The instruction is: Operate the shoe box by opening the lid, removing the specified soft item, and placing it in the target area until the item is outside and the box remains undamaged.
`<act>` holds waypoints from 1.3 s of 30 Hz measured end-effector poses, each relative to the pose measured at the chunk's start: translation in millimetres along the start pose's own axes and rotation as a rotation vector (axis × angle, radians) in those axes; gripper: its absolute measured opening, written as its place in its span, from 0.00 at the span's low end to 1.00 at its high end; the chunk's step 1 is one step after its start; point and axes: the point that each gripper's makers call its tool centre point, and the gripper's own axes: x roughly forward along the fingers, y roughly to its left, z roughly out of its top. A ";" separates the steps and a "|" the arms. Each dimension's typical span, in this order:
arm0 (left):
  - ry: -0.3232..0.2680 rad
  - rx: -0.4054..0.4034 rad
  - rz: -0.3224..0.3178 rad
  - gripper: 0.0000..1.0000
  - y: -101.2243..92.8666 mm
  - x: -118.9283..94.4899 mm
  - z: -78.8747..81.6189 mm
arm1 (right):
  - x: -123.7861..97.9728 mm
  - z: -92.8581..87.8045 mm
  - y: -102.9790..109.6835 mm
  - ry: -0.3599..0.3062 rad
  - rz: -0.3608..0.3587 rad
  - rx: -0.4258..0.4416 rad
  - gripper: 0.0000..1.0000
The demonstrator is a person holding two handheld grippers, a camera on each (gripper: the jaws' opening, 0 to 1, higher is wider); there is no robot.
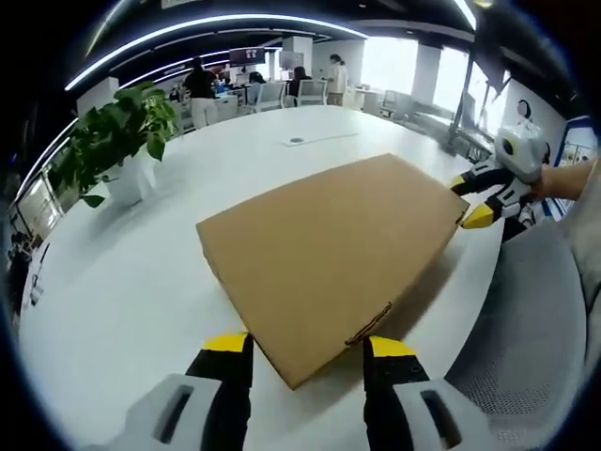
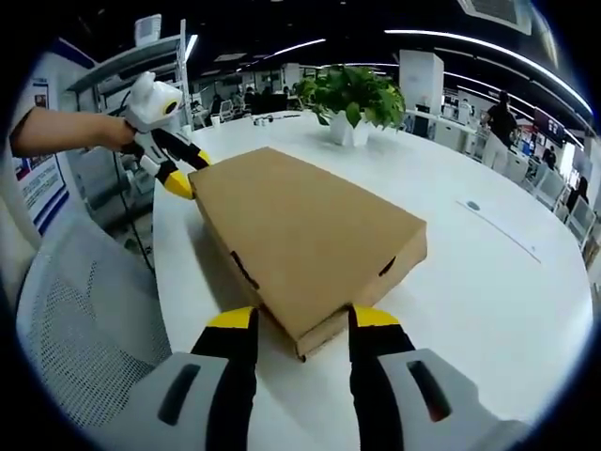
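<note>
Tongs (image 1: pixel 308 349) astride lengthwise closed shoe box (image 1: pixel 329 249)

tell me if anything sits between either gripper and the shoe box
Nothing visible does. The left gripper and the right gripper each straddle a corner of the closed shoe box on the white table, jaws open.

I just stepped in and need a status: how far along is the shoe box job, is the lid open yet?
Nothing looks done yet: the shoe box lies closed on the white table, lid flat. In hand: the left gripper and right gripper each straddle an opposite corner, jaws open. Still left: lifting the lid, taking the soft item out, and placing it.
</note>
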 end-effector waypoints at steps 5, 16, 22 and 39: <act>0.000 0.000 -0.003 0.47 1.1 0.6 0.2 | -0.1 1.4 -1.7 -0.009 -0.010 0.016 0.36; -0.018 -0.040 -0.005 0.50 0.9 -0.7 3.6 | -2.6 5.9 -0.5 -0.028 -0.025 0.045 0.38; -0.035 -0.045 0.000 0.52 -0.7 -6.6 8.4 | -8.0 12.9 1.1 -0.046 -0.030 0.039 0.38; -0.114 -0.059 0.002 0.63 -7.9 -29.9 34.7 | -27.6 43.2 0.8 -0.114 -0.057 0.033 0.41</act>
